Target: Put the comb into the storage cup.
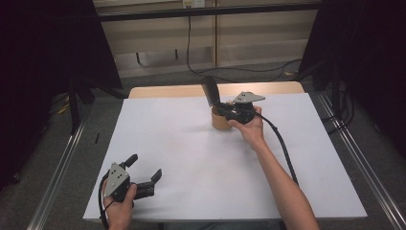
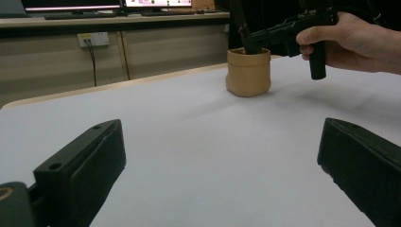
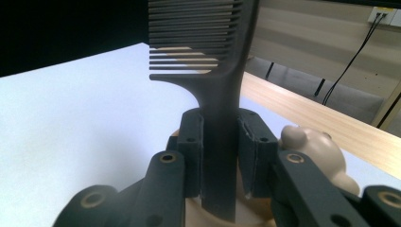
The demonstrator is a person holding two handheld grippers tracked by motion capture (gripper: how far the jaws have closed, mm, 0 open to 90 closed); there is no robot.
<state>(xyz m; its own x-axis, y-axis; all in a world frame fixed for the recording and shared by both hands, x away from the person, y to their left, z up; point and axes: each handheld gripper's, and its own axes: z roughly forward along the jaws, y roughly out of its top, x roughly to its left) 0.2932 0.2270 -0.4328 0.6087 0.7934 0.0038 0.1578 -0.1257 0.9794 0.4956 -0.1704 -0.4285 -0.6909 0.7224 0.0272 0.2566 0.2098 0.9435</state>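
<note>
The right gripper (image 3: 221, 156) pinches the comb (image 3: 215, 61) by its handle, upright over the cup (image 1: 220, 119), probably to stand it inside. The left gripper (image 1: 143, 172) rests spread and empty on the table (image 1: 201, 163)

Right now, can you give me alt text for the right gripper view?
The right gripper is shut on the handle of a black wide-tooth comb, held upright over a tan cup. A beige bear-shaped figure sits beside it, above the white table.
</note>
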